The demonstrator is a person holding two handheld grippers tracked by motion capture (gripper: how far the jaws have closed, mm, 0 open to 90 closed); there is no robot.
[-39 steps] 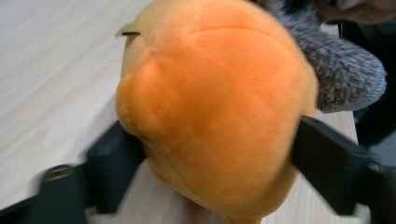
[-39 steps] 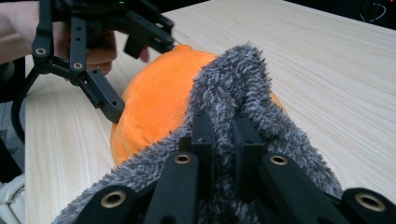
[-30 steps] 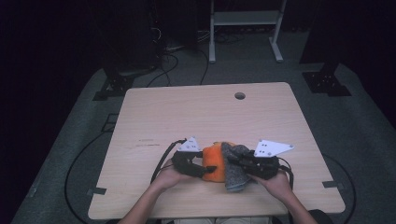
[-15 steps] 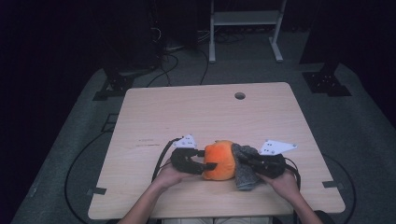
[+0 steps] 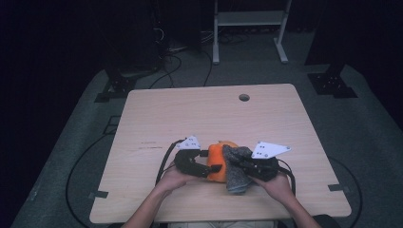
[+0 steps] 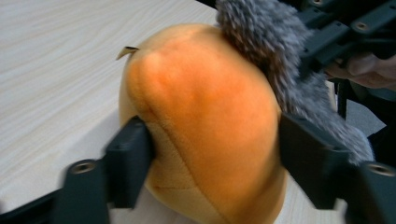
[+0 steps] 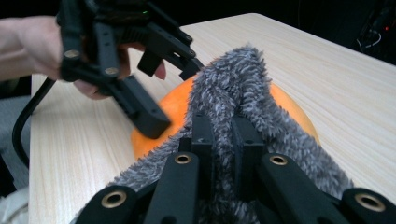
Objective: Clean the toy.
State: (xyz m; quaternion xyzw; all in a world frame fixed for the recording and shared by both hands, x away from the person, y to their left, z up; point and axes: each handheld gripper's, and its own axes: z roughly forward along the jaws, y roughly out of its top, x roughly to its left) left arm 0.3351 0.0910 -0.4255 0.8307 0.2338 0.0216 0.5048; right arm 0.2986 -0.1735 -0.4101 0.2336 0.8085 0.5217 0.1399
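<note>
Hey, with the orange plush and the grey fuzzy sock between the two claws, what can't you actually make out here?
- Orange plush, left gripper view: its far side is covered by the grey fuzzy sock; its lower end is cut off by the bottom edge.
- Right claw, right gripper view: the tips are buried in sock pile.
- Left claw: whether its pads press the plush is unclear; the near pad is blurred.
- High view: both items are too small for detail.
</note>
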